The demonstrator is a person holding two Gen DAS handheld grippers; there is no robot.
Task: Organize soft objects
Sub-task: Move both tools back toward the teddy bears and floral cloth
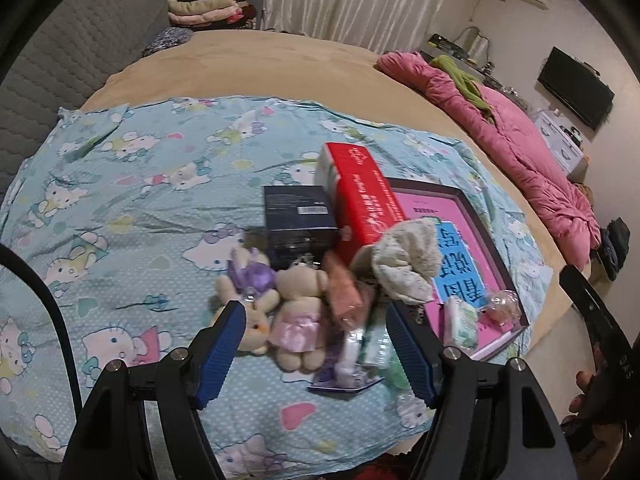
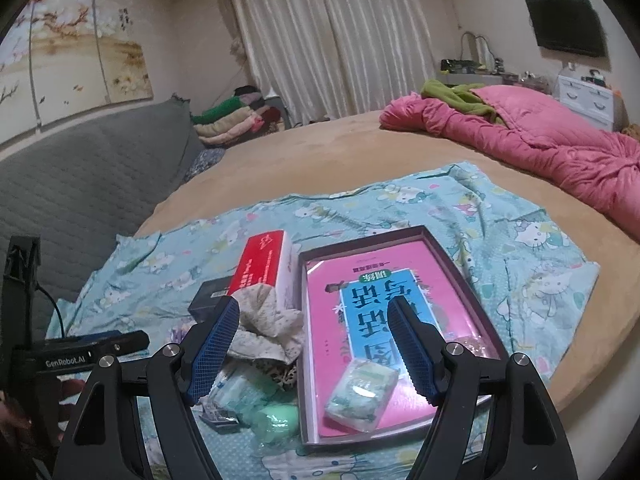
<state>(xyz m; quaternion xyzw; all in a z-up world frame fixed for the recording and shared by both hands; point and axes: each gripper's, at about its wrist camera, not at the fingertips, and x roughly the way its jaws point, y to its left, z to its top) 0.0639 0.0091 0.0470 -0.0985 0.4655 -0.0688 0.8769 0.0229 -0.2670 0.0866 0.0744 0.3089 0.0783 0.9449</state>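
A pile of soft things lies on the Hello Kitty sheet [image 1: 132,184]. It holds a beige teddy in a pink skirt [image 1: 300,312], a small plush with a purple bow [image 1: 250,284], a pink pouch [image 1: 344,288], a crumpled white cloth [image 1: 404,264] and wrapped tissue packs [image 1: 360,360]. My left gripper [image 1: 316,320] is open, its jaws on either side of the teddy and packs. My right gripper [image 2: 314,320] is open above the shallow tray [image 2: 472,280] with the pink book [image 2: 360,300]. A tissue pack [image 2: 362,394] lies in the tray. The white cloth [image 2: 272,316] is by the right gripper's left finger.
A red-and-white box [image 1: 360,196] and a dark box [image 1: 298,220] stand behind the pile. A green soft ball [image 2: 278,420] lies near the front. A pink quilt [image 1: 520,152] lies at the bed's right side. Folded clothes [image 1: 208,8] are stacked at the back. A grey headboard [image 2: 80,188] is at the left.
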